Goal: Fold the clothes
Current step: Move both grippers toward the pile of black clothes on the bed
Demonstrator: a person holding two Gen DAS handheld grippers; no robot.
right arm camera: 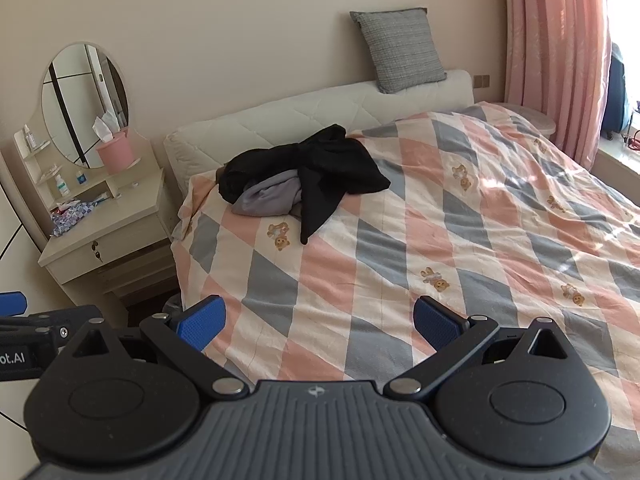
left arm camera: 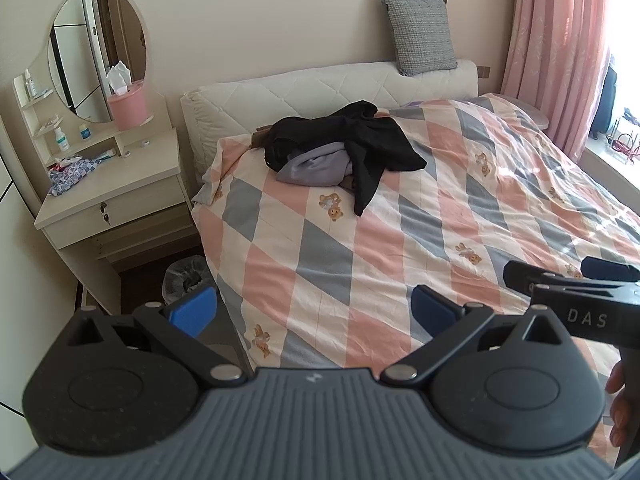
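**Left wrist and right wrist views: both grippers wide and empty, clothes heaped near the headboard**

Left wrist view shows your left gripper (left arm camera: 314, 314) tilted down over the near edge of the bed, its blue pads (left arm camera: 192, 314) spread wide with nothing between them. Your right gripper (right arm camera: 320, 324) stands the same way: jaws wide apart, only bedding visible in the gap. It also shows at the right edge of the left view, just beside the left one, with your fingers (left arm camera: 618, 408) wrapped under its handle.

The clothes are well apart from both tools. A black garment (left arm camera: 352, 140) lies crumpled on the checked quilt (left arm camera: 360, 264) near the quilted headboard (left arm camera: 304, 88), one dark strip trailing down toward you. A grey garment (left arm camera: 316, 166) is bunched beneath it, showing at the pile's near side. Neither piece is folded.

A grey cushion (left arm camera: 420, 32) leans upright against the wall on top of the headboard. To the left of the bed stands a dressing table (left arm camera: 116, 188) with an oval mirror (left arm camera: 96, 52) and a pink tissue holder (left arm camera: 127, 105). A lined waste bin (left arm camera: 186, 278) sits on the floor between table and bed. Pink curtains (left arm camera: 556, 52) hang at the right.
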